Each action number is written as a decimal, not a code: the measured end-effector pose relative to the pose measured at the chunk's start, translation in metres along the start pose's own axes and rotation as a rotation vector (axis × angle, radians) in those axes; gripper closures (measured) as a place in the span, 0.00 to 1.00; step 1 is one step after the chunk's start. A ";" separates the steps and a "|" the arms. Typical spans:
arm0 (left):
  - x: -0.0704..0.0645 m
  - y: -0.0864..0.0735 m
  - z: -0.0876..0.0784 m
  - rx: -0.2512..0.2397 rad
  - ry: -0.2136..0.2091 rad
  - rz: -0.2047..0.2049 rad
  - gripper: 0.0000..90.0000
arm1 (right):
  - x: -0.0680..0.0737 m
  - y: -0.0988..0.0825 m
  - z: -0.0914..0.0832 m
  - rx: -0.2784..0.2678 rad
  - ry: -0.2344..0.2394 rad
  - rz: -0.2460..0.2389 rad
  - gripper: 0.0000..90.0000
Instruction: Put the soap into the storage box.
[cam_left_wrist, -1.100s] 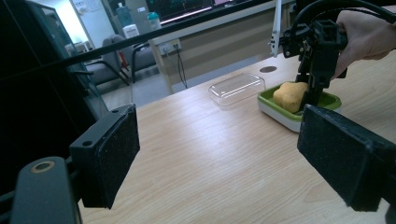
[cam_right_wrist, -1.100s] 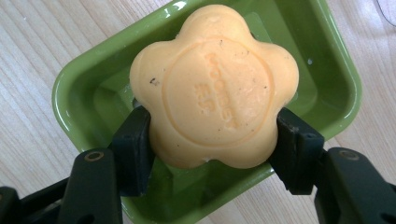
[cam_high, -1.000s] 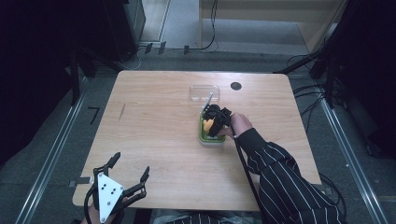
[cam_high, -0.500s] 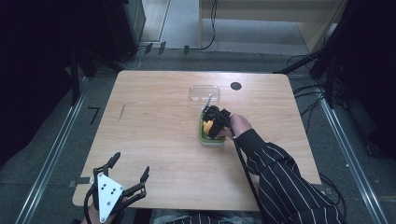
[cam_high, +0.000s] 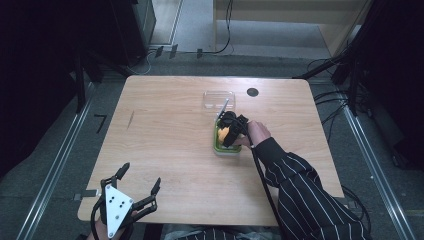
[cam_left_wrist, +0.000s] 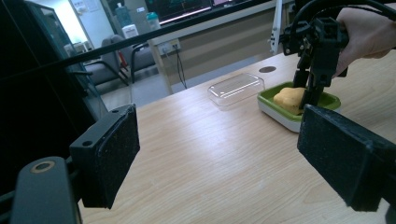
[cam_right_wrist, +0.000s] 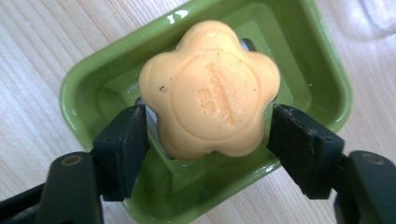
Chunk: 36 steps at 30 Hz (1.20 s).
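A: Two jaws of the right gripper (cam_right_wrist: 208, 140) bracket the flower-shaped orange soap (cam_right_wrist: 210, 88), which sits in the green dish (cam_right_wrist: 322, 70). Are they clamped?

B: The right pad touches; the left one I cannot tell. Pressing on rounded lobes, the soap could likely squirt out.

A: And the left gripper (cam_high: 131, 192)?

B: Wide open, holding nothing, at the table's (cam_high: 165, 130) near corner. Its own view shows the clear lid (cam_left_wrist: 236, 88) just beside the dish; the right gripper view reveals the soap's embossed lettering.
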<state>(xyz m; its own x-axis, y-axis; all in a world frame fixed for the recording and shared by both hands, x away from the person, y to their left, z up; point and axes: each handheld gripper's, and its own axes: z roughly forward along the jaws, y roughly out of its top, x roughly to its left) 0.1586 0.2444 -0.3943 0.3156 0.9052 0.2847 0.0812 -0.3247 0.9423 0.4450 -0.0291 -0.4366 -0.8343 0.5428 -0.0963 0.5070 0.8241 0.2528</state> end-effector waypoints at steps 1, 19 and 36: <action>0.000 0.000 0.000 -0.001 0.001 -0.001 0.14 | 0.000 0.000 -0.002 -0.010 -0.002 0.000 0.29; 0.001 0.000 0.000 -0.008 0.002 -0.013 0.14 | 0.005 -0.015 -0.029 -0.011 -0.002 0.043 0.08; -0.001 0.001 0.003 -0.012 -0.014 -0.001 0.14 | 0.009 -0.054 -0.046 0.015 -0.018 0.092 0.06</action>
<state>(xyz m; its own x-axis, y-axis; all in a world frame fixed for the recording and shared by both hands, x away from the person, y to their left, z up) 0.1613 0.2425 -0.3946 0.3283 0.9016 0.2817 0.0698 -0.3206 0.9446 0.4000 -0.0766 -0.4066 -0.7803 0.6189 -0.0902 0.5846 0.7730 0.2465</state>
